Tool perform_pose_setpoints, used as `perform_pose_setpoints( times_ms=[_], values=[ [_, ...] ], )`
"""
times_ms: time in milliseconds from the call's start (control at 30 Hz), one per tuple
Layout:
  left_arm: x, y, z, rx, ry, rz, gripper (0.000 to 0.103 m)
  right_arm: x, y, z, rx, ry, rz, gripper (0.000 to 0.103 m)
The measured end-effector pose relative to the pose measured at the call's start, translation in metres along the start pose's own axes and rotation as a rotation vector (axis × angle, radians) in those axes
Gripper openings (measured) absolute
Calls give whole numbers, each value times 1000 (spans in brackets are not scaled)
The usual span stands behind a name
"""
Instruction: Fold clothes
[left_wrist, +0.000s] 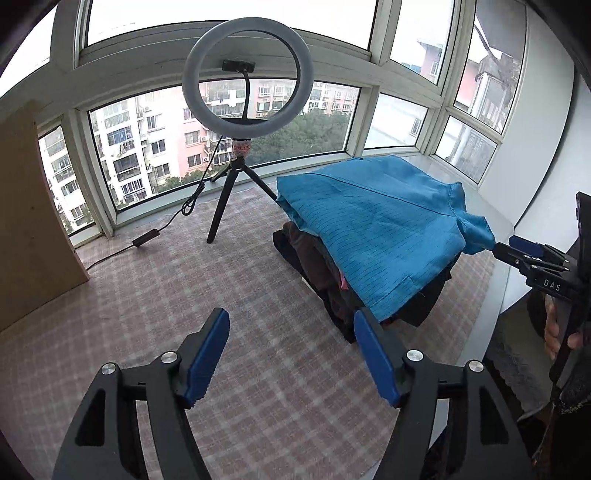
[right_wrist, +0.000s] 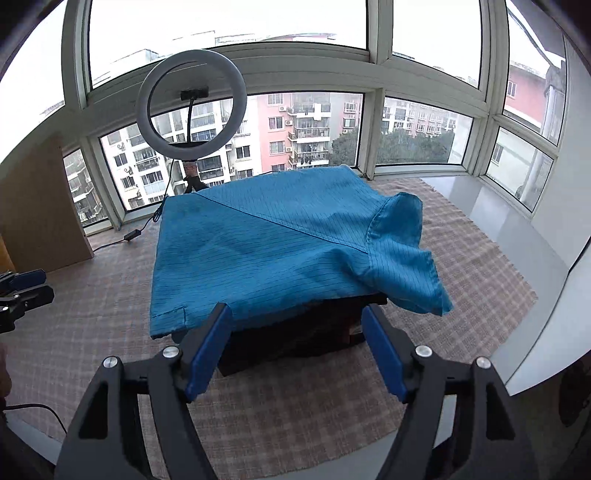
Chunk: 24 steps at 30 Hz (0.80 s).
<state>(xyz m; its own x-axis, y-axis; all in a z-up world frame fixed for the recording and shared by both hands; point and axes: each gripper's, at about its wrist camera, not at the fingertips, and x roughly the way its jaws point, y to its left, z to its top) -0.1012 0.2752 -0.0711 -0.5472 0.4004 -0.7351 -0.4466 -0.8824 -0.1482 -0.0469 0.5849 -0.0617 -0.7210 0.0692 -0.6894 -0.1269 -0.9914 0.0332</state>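
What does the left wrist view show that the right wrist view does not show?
Only the left wrist view: the ring light's tripod legs in full and a hand holding the right gripper.
Only the right wrist view: the blue garment's hanging sleeve from the front.
Both: blue garment on a dark clothes pile, checked cloth.

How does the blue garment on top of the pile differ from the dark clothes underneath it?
The blue garment is bright with thin dark pinstripes; the dark clothes look black and brownish. The blue garment is spread wider, its edges and sleeve overhanging, while the dark clothes sit as a compact stack. Both rest in one pile on the checked cloth.
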Motion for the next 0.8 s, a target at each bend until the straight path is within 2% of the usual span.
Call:
perform_pose_setpoints(
  times_ms=[67, 100, 300, 433, 633, 800],
  values=[
    [-9, 15, -16, -13, 20, -23, 77, -11, 20, -17, 40, 19, 50, 72],
    [-13, 22, -24, -21, 34, -32, 77, -16, 31, -25, 53, 22, 47, 72],
    [-43, 68, -68, -77, 66, 2, 77, -60, 86, -67, 108, -20, -80, 72],
    [-75, 84, -95, -65, 54, 22, 77, -86, 117, -89, 69, -12, -220, 72],
    [-110, 85, -125, -2, 46, 21, 77, -128, 147, -125, 82, -15, -207, 72],
    [-123, 84, -141, -2, 57, 26, 77, -147, 166, -144, 61, -27, -204, 72]
  ],
)
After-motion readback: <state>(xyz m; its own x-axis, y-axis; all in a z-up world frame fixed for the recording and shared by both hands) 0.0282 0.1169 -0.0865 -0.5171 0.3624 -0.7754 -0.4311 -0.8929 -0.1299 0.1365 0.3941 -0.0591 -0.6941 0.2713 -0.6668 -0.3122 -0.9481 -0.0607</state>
